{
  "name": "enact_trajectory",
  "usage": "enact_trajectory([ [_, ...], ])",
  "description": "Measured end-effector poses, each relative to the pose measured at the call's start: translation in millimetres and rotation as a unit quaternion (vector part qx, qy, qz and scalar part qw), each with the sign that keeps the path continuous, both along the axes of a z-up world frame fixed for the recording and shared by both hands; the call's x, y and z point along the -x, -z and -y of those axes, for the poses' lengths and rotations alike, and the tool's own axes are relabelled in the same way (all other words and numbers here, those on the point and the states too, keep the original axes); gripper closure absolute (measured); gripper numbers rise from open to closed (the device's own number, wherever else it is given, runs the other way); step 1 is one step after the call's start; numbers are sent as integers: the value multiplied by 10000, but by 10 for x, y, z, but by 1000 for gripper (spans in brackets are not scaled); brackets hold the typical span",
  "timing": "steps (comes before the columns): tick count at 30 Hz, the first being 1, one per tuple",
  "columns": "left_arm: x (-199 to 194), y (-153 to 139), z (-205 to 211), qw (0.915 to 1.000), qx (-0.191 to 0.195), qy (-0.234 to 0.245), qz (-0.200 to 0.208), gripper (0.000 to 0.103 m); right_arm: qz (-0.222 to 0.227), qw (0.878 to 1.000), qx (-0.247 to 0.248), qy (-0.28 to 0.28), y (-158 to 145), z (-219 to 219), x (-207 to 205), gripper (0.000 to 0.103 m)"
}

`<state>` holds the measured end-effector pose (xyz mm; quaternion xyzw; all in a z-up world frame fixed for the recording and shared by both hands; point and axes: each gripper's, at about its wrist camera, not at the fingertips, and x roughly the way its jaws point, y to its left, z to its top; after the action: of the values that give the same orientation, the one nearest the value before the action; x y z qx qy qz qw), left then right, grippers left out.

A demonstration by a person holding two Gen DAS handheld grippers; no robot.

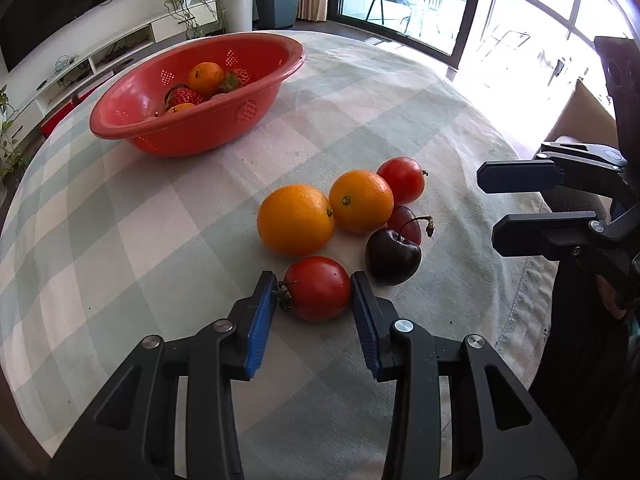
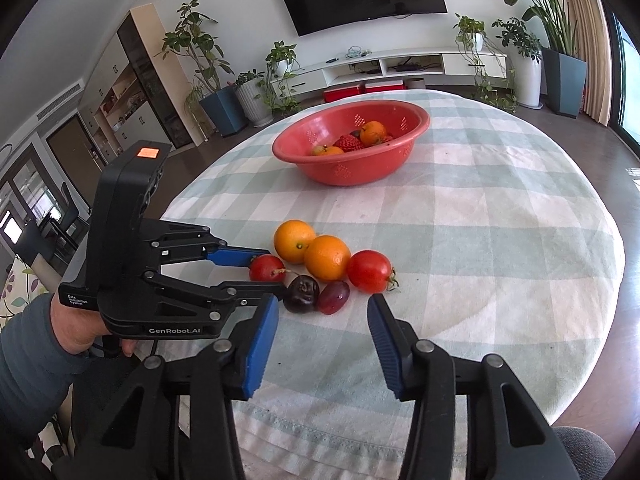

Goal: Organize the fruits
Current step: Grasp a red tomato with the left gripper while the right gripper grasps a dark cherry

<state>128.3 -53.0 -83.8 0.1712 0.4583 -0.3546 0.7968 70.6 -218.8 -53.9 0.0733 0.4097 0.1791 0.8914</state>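
On the checked table (image 1: 160, 208) I count two oranges (image 1: 295, 219) side by side, with two tomatoes (image 1: 318, 289), one at their 6 o'clock and one at 2 o'clock. One dark cherry (image 1: 393, 258) and one red grape (image 1: 408, 225) lie at about 4 o'clock. One red bowl (image 1: 192, 128), off at 11 o'clock, shows two strawberries (image 1: 185, 97) and two oranges; anything beneath is hidden.

A round table under a checked cloth (image 1: 160, 208) carries a red colander (image 1: 192, 128), two oranges (image 1: 296, 220), two tomatoes (image 1: 318, 288) and cherries (image 1: 392, 256).
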Motion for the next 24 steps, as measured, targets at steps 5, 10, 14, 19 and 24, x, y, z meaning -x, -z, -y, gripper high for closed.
enact_trajectory([
  [5,35,-98,-133,9995,218,-221,37,67,19,9998,61,-195,-4,-133,-27,55],
  [10,78,-118,-296,9982,378,-463,0,67,43,9989,188,-417,18,-297,-104,59],
  [14,98,-110,-322,9980,409,-481,-18,67,-9,9981,352,-508,71,-403,-192,61],
  [19,69,-100,-295,9982,405,-437,-34,66,-73,9951,786,-601,174,-516,-246,64],
  [24,50,-28,-239,9988,309,-366,-104,64,-84,9918,1105,-633,245,-566,-276,67],
])
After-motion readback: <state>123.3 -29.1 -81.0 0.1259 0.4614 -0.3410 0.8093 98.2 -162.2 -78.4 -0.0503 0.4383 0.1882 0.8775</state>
